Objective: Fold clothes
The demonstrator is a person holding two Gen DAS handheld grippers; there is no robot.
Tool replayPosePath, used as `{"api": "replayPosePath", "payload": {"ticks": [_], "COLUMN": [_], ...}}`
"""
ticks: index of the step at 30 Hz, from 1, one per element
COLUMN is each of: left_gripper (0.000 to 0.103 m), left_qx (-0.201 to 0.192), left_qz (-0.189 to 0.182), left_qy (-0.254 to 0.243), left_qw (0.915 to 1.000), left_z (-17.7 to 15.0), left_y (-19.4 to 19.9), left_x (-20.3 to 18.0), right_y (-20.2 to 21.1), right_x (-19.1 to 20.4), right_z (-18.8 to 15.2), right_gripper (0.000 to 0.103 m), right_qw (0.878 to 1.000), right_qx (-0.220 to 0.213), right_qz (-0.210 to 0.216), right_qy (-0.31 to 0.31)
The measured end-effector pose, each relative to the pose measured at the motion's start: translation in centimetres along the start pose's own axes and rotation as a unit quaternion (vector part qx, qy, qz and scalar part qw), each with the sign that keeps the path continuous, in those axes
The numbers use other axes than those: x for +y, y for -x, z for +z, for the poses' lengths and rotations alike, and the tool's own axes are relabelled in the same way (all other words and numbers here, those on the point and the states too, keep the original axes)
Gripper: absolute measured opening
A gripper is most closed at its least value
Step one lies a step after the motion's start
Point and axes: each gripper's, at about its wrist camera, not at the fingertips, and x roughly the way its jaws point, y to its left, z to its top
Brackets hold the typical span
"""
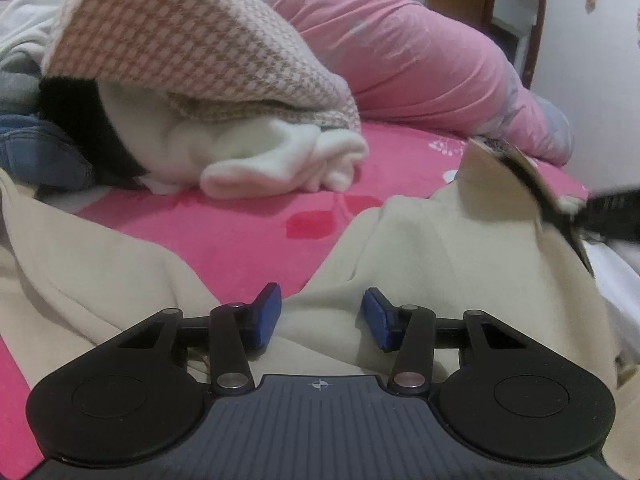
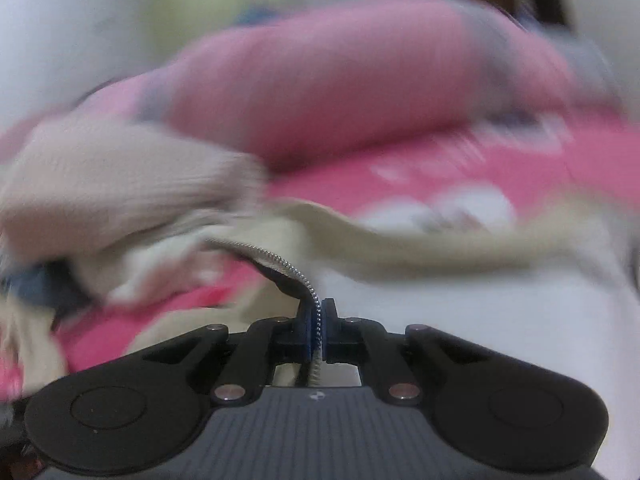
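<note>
Step in hand: spreading the cream jacket (image 1: 420, 248) on the bed (image 1: 240, 220). Right gripper (image 2: 319, 320) is clamped on its zipper edge (image 2: 280, 264); left gripper (image 1: 320, 316) stands apart over the fabric, gripping nothing. Next move calls for the left to close on cloth.

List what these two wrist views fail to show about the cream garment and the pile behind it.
- Cream garment: its outline is cut off by the left wrist view's edges and the left gripper.
- Pile: smeared by motion blur in the right wrist view.
- Black item: hidden under the houndstooth knit, type unclear.
</note>
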Motion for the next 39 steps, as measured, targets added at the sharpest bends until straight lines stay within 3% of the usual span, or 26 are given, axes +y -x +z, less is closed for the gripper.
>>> {"api": "replayPosePath", "payload": {"ticks": [2, 4, 6, 9, 11, 12, 13, 14, 16, 20, 21, 22, 24, 26, 27, 30, 31, 34, 37, 39], "left_gripper": [0.047, 0.047, 0.047, 0.048, 0.048, 0.048, 0.048, 0.049, 0.049, 0.049, 0.049, 0.049, 0.049, 0.049, 0.049, 0.049, 0.049, 0.05, 0.05, 0.05], "left_qx": [0.0, 0.0, -0.001, -0.002, -0.004, -0.005, -0.005, -0.006, -0.007, -0.01, -0.011, -0.011, -0.013, -0.013, -0.012, -0.012, -0.012, -0.012, -0.011, -0.01], "left_qz": [-0.003, -0.005, -0.009, -0.013, -0.015, -0.017, -0.018, -0.019, -0.023, -0.031, -0.032, -0.032, -0.031, -0.03, -0.028, -0.029, -0.029, -0.028, -0.026, -0.025], "left_qy": [0.004, 0.007, 0.012, 0.016, 0.018, 0.018, 0.019, 0.02, 0.025, 0.035, 0.036, 0.036, 0.034, 0.032, 0.03, 0.03, 0.031, 0.03, 0.027, 0.026], "left_qw": [1.0, 1.0, 0.9999, 0.9998, 0.9997, 0.9997, 0.9996, 0.9996, 0.9994, 0.9989, 0.9988, 0.9987, 0.9988, 0.999, 0.9991, 0.9991, 0.999, 0.9991, 0.9992, 0.9993], "left_z": [-0.1, -0.2, -0.3, -0.4, -0.4, -0.5, -0.5, -0.5, -0.5, -0.6, -0.6, -0.6, -0.7, -0.8, -0.8, -0.8, -0.8, -0.8, -0.8, -0.8], "left_y": [-0.1, -0.2, -0.3, -0.4, -0.5, -0.4, -0.4, -0.4, -0.4, -0.4, -0.4, -0.4, -0.4, -0.5, -0.5, -0.5, -0.5, -0.5, -0.5, -0.5], "left_x": [0.1, 0.3, 0.4, 0.6, 0.6, 0.7, 0.7, 0.7, 0.9, 1.2, 1.3, 1.3, 1.2, 1.2, 1.1, 1.1, 1.1, 1.1, 1.0, 0.9], "right_y": [-1.9, -2.2, -1.2, 1.3, 3.0, 3.6, 3.9, 4.0, 2.8, -1.6, -2.6, -3.7, -5.7, -7.7, -8.5, -9.5, -9.3, -6.5, -2.9, -1.8], "right_x": [-4.6, -7.5, -7.4, -4.9, -2.2, -0.6, 1.3, 3.0, 5.9, 9.9, 9.9, 9.2, 7.2, 4.2, 2.7, -0.5, -1.3, -1.8, -2.4, -3.2], "right_z": [-0.5, -1.1, -0.9, 0.1, 0.7, 0.9, 0.9, 0.8, 0.4, -1.9, -1.8, -1.2, 0.6, 2.4, 3.3, 4.8, 5.1, 5.1, 4.9, 5.4], "right_gripper": [0.004, 0.005, 0.007, 0.013, 0.024, 0.037, 0.047, 0.051, 0.067, 0.066, 0.053, 0.04, 0.025, 0.025, 0.026, 0.052, 0.053, 0.065, 0.065, 0.063], "right_qw": [0.994, 0.978, 0.978, 0.992, 0.998, 0.999, 0.998, 0.994, 0.983, 0.949, 0.948, 0.953, 0.967, 0.98, 0.985, 0.995, 0.996, 0.997, 0.997, 0.996], "right_qx": [0.041, 0.046, 0.036, 0.001, -0.026, -0.039, -0.054, -0.065, -0.055, -0.03, -0.027, -0.021, -0.011, 0.0, 0.003, 0.006, 0.008, -0.002, -0.038, -0.047], "right_qz": [0.008, 0.051, 0.052, 0.029, 0.025, 0.018, 0.008, 0.002, 0.002, -0.063, -0.075, -0.08, -0.087, -0.088, -0.086, -0.073, -0.064, -0.044, -0.023, -0.031], "right_qy": [-0.105, -0.196, -0.198, -0.123, -0.054, -0.01, 0.038, 0.086, 0.175, 0.307, 0.309, 0.293, 0.24, 0.178, 0.147, 0.074, 0.056, 0.057, 0.066, 0.063]}}
